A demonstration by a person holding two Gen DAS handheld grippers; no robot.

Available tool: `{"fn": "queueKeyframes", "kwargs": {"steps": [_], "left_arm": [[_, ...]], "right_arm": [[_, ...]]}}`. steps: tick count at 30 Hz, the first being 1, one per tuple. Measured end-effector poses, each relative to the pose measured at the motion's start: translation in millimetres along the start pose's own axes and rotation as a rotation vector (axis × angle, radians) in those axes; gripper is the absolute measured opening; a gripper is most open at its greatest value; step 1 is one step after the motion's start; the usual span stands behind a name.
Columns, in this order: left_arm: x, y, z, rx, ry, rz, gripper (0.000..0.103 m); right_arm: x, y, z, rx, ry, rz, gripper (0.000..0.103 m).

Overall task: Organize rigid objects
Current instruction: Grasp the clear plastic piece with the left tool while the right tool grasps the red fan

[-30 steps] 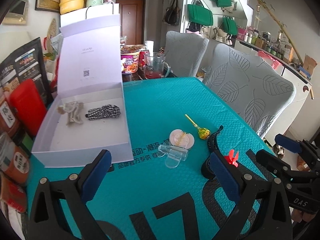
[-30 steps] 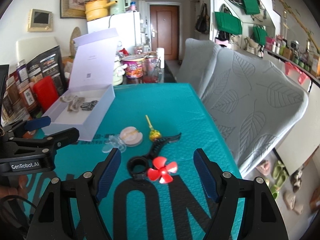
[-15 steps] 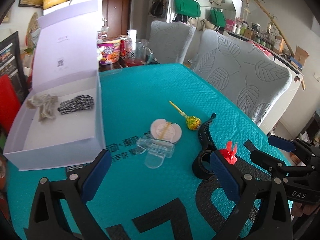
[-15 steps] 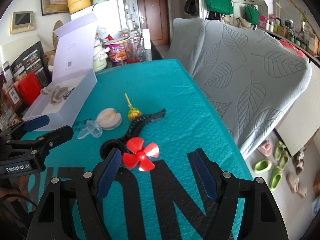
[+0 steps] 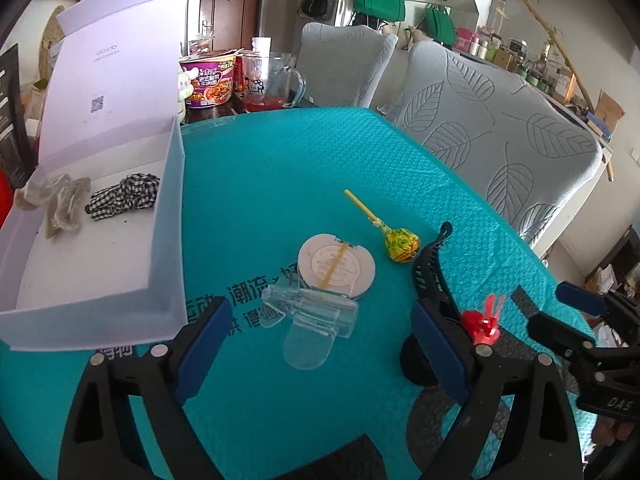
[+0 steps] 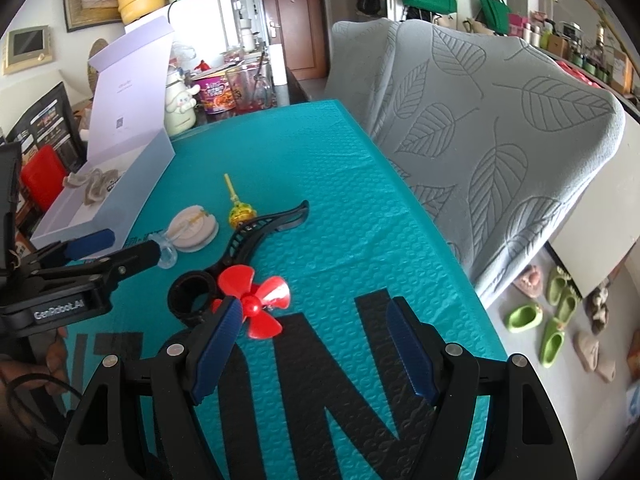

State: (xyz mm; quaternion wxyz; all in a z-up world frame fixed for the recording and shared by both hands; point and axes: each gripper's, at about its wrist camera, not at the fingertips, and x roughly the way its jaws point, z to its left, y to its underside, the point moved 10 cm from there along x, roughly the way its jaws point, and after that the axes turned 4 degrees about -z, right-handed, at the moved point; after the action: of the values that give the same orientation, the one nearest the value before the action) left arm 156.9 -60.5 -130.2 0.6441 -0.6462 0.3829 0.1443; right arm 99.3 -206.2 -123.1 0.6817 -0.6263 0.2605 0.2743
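- My left gripper (image 5: 320,344) has just been narrowing its jaws, yet they are spread with nothing pinched; the clear plastic clip-like piece (image 5: 310,320) lies on the teal bubble-textured mat (image 5: 280,168) between and just ahead of the 2 blue pads.
- That clear piece looks light, stiff and slick. I would take it across its thicker barrel end rather than the thin rounded tab, which may skid out of the pads.
- Just beyond it, touching or overlapping, sits the round pale lidded disc (image 5: 336,266); farther ahead and to the right lies the yellow-wrapped lollipop (image 5: 400,244).
- The open white cardboard box (image 5: 164,240) stands ahead-left of the left gripper, already holding a checked fabric scrunchie (image 5: 124,196) and a translucent claw clip (image 5: 60,204).
- My right gripper (image 6: 316,344) is spread and holds nothing; the red plastic propeller (image 6: 260,300) sits against its left pad, not centred in the gap.
- The propeller is light with thin blades, so I would close on the hub.
- The black plastic handle with a ring end (image 6: 248,244) lies ahead-left of the right gripper; the propeller may be mounted on it, I cannot tell.
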Motion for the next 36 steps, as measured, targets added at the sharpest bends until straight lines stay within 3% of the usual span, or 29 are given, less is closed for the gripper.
{"fn": "queueKeyframes", "kwargs": {"steps": [1,7,9,12,13,14,23,36], "left_arm": [[3,0,1,0.003,-0.003,0.001,0.085],[20,3,4,-0.002,0.017,0.030,0.084],[26,5,5,-0.001,0.015,0.043,0.073],[31,5,7,-0.017,0.030,0.051,0.069],[30,4,6,-0.020,0.040,0.046,0.061],[32,4,6,-0.024,0.046,0.052,0.060],[22,10,2,0.013,0.034,0.048,0.060],[-28,20,11,0.009,-0.014,0.022,0.060]], "right_arm": [[1,0,0,0.000,0.002,0.001,0.075],[8,-1,-1,-0.001,0.003,0.012,0.075],[11,-1,-1,0.000,0.004,0.018,0.075],[14,-1,1,-0.004,0.002,0.024,0.075],[14,-1,1,-0.005,0.001,0.025,0.075],[16,0,2,-0.005,-0.003,0.028,0.075],[19,4,6,-0.001,-0.025,0.039,0.075],[29,17,17,-0.011,-0.076,0.078,0.075]]}}
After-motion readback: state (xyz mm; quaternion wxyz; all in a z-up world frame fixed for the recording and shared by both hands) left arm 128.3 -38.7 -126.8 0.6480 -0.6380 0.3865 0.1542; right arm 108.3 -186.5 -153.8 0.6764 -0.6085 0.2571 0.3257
